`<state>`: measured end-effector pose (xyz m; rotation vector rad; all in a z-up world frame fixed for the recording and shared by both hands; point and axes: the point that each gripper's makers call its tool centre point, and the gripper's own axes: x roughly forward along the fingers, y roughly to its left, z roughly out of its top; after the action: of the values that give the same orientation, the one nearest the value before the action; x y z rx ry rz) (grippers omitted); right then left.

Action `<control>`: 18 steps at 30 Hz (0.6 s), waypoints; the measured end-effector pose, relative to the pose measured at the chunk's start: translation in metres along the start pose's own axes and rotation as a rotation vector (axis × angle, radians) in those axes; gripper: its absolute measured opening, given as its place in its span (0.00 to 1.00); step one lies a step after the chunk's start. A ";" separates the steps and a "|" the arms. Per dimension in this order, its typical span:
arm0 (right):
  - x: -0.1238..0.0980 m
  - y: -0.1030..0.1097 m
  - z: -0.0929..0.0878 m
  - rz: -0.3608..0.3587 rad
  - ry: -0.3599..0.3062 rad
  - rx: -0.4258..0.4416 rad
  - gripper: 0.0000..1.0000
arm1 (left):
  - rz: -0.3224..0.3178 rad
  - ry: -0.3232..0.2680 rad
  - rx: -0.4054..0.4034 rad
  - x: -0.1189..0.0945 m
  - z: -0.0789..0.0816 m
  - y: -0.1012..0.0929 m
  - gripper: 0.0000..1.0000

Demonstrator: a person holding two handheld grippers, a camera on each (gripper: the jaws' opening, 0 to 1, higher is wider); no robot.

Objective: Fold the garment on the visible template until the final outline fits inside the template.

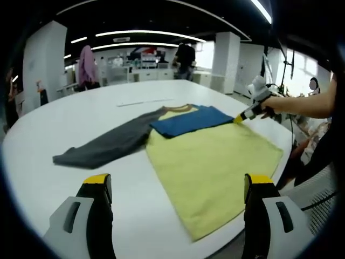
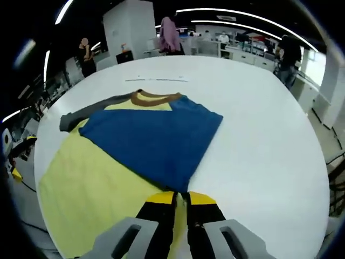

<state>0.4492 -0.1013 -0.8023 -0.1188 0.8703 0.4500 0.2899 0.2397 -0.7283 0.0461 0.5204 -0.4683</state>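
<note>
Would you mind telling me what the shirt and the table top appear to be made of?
The shirt looks like soft matte knit fabric, probably cotton jersey: it folds flat and drapes limply, with a ribbed collar. The table looks like smooth white laminate or painted board with a faint sheen; uncertain which.

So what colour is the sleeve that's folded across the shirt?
Blue; the folded sleeve lies over the yellow body, clearest in the right gripper view.
</note>
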 end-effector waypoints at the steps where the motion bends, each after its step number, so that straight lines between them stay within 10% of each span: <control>1: 0.000 0.000 0.000 0.003 0.000 0.003 0.01 | 0.002 0.002 0.001 0.000 0.000 0.001 0.99; 18: -0.006 -0.016 -0.003 0.004 0.015 -0.004 0.00 | 0.012 0.007 -0.004 -0.002 -0.002 0.003 0.99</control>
<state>0.4505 -0.1184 -0.8011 -0.1239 0.8842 0.4547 0.2887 0.2438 -0.7293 0.0467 0.5272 -0.4551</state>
